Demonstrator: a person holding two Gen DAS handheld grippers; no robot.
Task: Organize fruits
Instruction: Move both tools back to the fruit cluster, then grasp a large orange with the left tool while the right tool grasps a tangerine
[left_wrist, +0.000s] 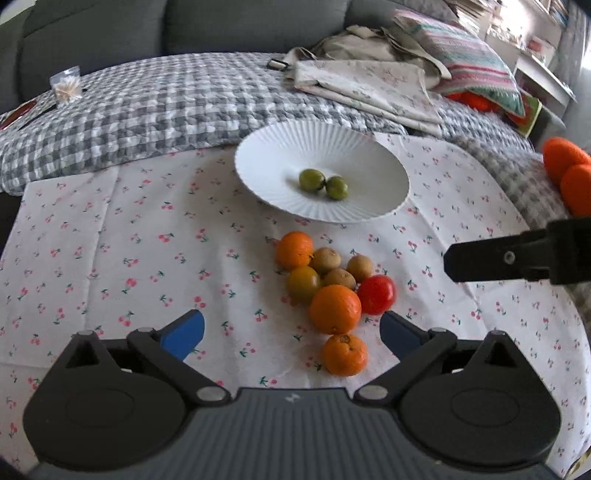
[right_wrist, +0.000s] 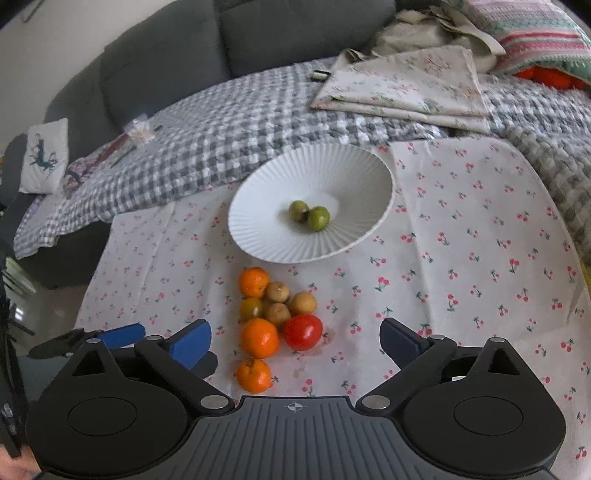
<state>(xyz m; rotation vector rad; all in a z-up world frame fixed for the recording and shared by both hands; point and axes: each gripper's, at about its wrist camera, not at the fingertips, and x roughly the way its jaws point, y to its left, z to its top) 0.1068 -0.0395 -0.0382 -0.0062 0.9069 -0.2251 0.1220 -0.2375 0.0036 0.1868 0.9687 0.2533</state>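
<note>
The left gripper is hovering with its blue-padded fingers spread wide and holding nothing, and the right gripper is doing the same, jaws apart and empty.

Nearest to both is sitting a small orange mandarin with a dimpled skin, at the near end of a loose cluster on the white cherry-print cloth. It is probably light and slightly soft, so a gentle pinch across its widest part should be suiting it.

Just beyond are lying a larger round orange and a glossy red tomato (likely the slipperiest and easiest to bruise), then a yellow-green fruit and three small brown fruits, which look firm.

Farthest is standing the white ribbed ceramic bowl, already holding two small green fruits.
</note>
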